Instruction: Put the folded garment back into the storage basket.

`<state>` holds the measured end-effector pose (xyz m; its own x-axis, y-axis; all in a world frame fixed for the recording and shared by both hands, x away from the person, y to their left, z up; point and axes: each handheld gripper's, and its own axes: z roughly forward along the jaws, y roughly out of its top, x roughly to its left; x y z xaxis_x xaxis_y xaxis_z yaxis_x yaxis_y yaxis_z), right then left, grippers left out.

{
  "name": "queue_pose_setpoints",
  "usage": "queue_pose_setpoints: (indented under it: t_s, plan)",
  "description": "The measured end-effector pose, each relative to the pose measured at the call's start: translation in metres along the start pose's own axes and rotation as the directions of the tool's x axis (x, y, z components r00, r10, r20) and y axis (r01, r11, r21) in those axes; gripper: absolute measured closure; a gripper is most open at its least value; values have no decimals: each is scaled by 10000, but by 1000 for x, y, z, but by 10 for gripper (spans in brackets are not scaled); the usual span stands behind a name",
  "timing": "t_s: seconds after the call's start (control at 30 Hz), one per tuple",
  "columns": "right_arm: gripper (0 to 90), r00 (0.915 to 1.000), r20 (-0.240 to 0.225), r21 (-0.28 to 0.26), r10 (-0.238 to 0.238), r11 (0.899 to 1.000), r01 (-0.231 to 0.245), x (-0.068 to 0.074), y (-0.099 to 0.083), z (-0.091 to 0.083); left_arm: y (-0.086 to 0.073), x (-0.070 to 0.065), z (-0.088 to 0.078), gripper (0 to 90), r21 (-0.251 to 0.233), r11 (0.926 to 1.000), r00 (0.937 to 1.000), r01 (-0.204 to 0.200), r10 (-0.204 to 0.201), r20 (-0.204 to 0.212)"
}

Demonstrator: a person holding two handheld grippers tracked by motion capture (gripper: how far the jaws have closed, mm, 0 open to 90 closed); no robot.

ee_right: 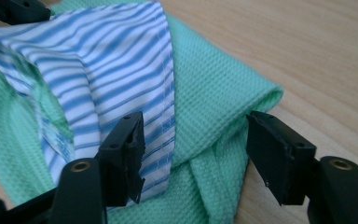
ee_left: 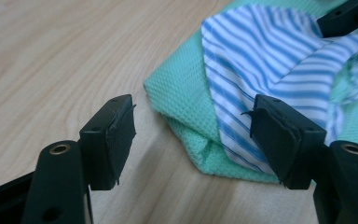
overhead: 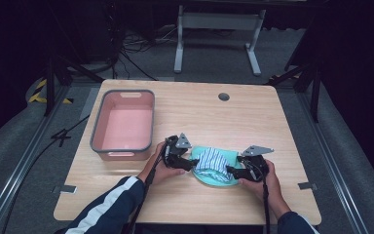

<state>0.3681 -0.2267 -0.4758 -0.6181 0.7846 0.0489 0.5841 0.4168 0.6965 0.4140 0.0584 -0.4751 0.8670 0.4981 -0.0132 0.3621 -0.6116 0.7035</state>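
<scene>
From above, my left gripper point(overhead: 187, 162) and right gripper point(overhead: 233, 171) flank the striped cloth point(overhead: 213, 161) on the green cloth point(overhead: 228, 157), near counter point(overhead: 253, 122) edge, right of the pink bin point(overhead: 124, 124).

Left gripper view: fingers point(ee_left: 114, 137) spread around a corner.

Right gripper view: fingers point(ee_right: 123, 156) spread, nothing pinched; folding looks unfinished.

Cloths point(overhead: 215, 165) right of bin point(overhead: 123, 124) on table point(overhead: 199, 117)
</scene>
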Motion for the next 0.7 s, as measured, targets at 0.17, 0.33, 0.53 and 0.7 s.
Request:
queue_pose_setpoints:
  t_s: [0.17, 0.33, 0.53, 0.7]
  plan:
    - [312, 9999, 77, -122, 105, 9999, -104, -2, -3, 1, -3, 1, 6, 252, 8, 9996, 9993, 276, -276, 241]
    - [325, 9998, 181, -155, 91, 9998, -88, 0, -4, 0, -3, -1, 7, 227, 51, 9998, 9997, 184, -185, 144]
    - [457, 9999, -71, -135, -119, 9998, 118, 3, -3, -1, -2, -6, 5, 287, 136, 9999, 9992, -41, 36, 409]
    - [590, 9992, -370, -127, -167, 9998, 162, 6, -3, -2, -2, -9, 3, 535, 82, 9996, 9948, -268, 259, 990]
